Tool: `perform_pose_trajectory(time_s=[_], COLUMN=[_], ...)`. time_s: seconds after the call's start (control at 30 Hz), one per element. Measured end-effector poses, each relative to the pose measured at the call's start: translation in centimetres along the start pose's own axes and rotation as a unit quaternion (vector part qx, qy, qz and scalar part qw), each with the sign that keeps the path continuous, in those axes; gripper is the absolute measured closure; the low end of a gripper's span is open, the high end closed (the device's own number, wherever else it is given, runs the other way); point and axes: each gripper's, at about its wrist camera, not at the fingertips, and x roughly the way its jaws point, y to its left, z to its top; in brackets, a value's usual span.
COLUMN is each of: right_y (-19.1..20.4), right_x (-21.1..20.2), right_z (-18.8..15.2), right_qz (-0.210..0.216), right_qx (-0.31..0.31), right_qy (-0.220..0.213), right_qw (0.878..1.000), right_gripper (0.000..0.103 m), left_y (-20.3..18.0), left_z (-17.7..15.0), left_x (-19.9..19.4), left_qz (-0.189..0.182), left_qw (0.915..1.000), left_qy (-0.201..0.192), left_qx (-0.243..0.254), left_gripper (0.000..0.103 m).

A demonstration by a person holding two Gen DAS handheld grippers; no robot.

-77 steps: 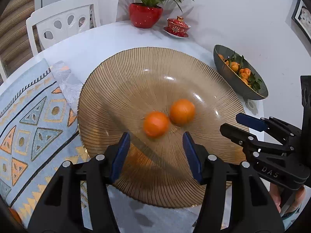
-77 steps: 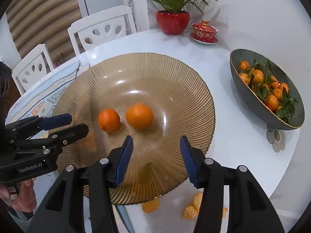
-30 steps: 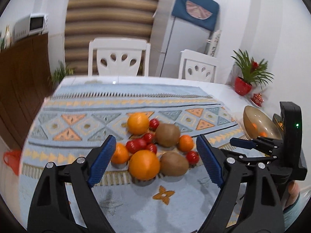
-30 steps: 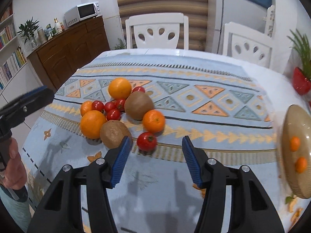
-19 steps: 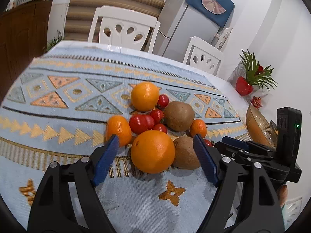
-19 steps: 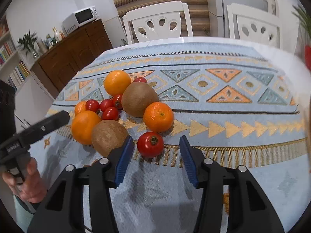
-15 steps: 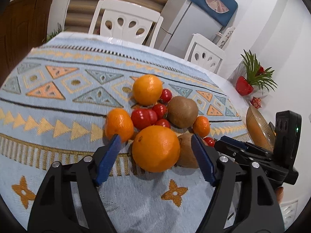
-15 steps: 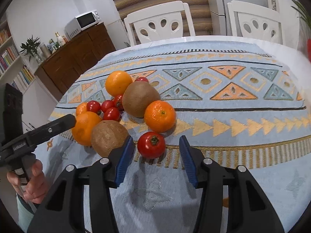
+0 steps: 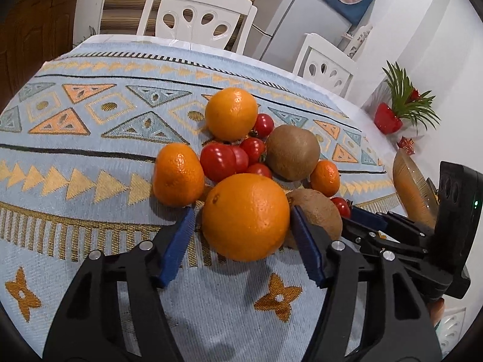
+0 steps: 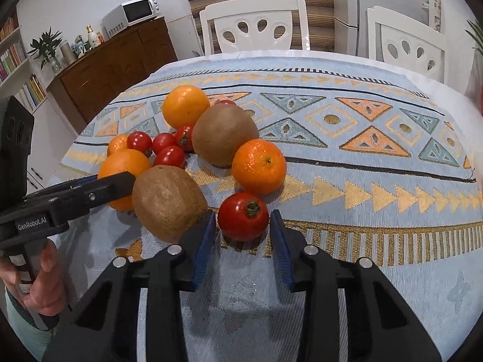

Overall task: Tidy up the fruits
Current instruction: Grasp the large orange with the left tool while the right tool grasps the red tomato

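On the woven, triangle-patterned tablecloth (image 9: 90, 157) lies a heap of fruit. The left gripper (image 9: 241, 226) stands open, its ribbed blue pads flanking the big, dimpled orange (image 9: 245, 216) with a sliver of gap each side. The right gripper (image 10: 243, 230), also open, brackets the glossy round tomato (image 10: 243, 215) just beside a fuzzy brown kiwi (image 10: 169, 202).

Both grippers swung away from the glass plate to the fruit pile. The left gripper (image 9: 240, 221) closed in around the big orange (image 9: 245, 216). The right gripper (image 10: 243, 226) narrowed around a tomato (image 10: 243, 215).
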Motion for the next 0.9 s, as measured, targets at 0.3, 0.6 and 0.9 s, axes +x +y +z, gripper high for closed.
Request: perform_pose_trajectory(time_s=[0.3, 0.6, 0.9], right_y=[0.3, 1.1, 0.4], right_x=[0.4, 0.0, -0.5], right_z=[0.0, -0.2, -0.2], right_qz=[-0.010, -0.028, -0.013], right_qx=[-0.007, -0.028, -0.014], right_qy=[0.003, -0.012, -0.022], right_qw=[1.000, 0.999, 1.000], right_gripper=[0.068, 0.069, 0.069], left_y=[1.1, 0.8, -0.1], left_z=[0.2, 0.1, -0.2], left_x=[0.5, 0.2, -0.3], left_qz=[-0.018, -0.030, 0.001], left_qw=[0.9995, 0.9995, 0.9999], left_qy=[0.009, 0.002, -0.010], left_qx=[-0.025, -0.013, 0.004], left_gripper=[0.032, 0.044, 0.045])
